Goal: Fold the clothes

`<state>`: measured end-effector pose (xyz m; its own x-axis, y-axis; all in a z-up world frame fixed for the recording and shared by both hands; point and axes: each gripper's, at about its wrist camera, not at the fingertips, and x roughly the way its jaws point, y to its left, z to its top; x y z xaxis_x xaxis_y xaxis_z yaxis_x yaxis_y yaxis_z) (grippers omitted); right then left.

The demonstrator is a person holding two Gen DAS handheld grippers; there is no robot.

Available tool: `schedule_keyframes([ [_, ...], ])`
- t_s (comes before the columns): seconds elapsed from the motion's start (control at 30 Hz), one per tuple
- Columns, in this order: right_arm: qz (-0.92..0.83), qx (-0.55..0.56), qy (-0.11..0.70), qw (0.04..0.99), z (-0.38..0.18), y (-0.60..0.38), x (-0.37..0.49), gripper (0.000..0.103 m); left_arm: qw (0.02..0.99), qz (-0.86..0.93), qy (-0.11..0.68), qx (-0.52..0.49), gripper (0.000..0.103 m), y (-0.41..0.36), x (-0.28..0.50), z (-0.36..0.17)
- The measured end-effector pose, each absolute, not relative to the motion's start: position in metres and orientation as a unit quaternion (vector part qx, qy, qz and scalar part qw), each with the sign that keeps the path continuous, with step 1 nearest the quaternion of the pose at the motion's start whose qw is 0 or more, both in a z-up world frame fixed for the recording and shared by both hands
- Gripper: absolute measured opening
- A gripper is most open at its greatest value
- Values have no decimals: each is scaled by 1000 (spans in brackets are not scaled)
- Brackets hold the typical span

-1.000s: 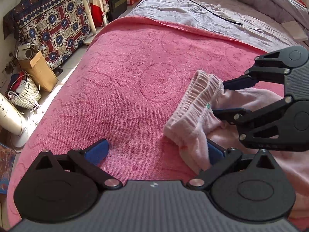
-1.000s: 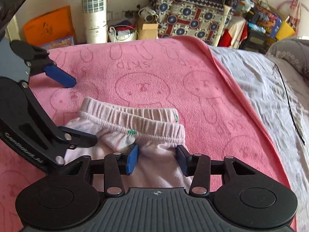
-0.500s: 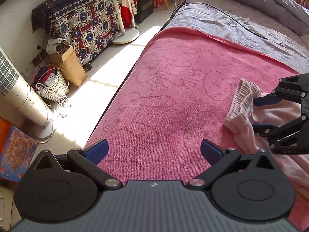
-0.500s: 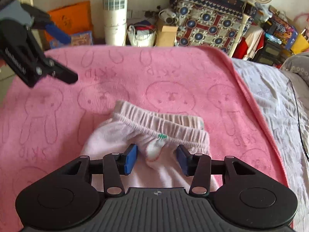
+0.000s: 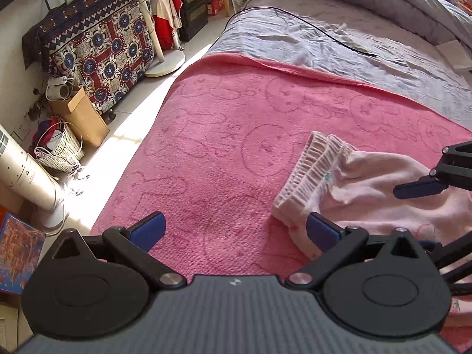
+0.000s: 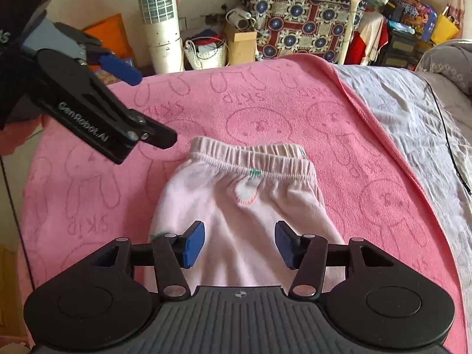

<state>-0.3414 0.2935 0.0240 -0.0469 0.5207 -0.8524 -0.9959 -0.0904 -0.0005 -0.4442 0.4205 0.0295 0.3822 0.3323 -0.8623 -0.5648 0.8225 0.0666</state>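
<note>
Bed surface: pink towel [image 6: 295, 100] spread over grey sheet [image 5: 368, 50]. Item: pale pink shorts [image 6: 244, 206], folded, lying on towel, waistband away from right gripper [image 6: 239, 244]. Right gripper: jaws part-open, just been widening, nothing clamped. Left gripper [image 5: 233, 230]: jaws wide, empty, beside waistband.

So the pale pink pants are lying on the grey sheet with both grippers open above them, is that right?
Not quite. The pale pink pants lie on the pink towel, not the grey sheet, as the right wrist view shows. The right gripper and left gripper are indeed open.
</note>
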Motion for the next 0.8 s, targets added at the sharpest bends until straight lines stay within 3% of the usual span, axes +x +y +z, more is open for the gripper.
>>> schedule_keyframes([
  [0.23, 613, -358, 357, 607, 15, 187, -338, 60, 834, 208, 505, -77, 102, 354, -414, 29],
  [0.8, 313, -235, 579, 715, 13, -203, -285, 68, 835, -68, 543, 53, 102, 84, -329, 1],
])
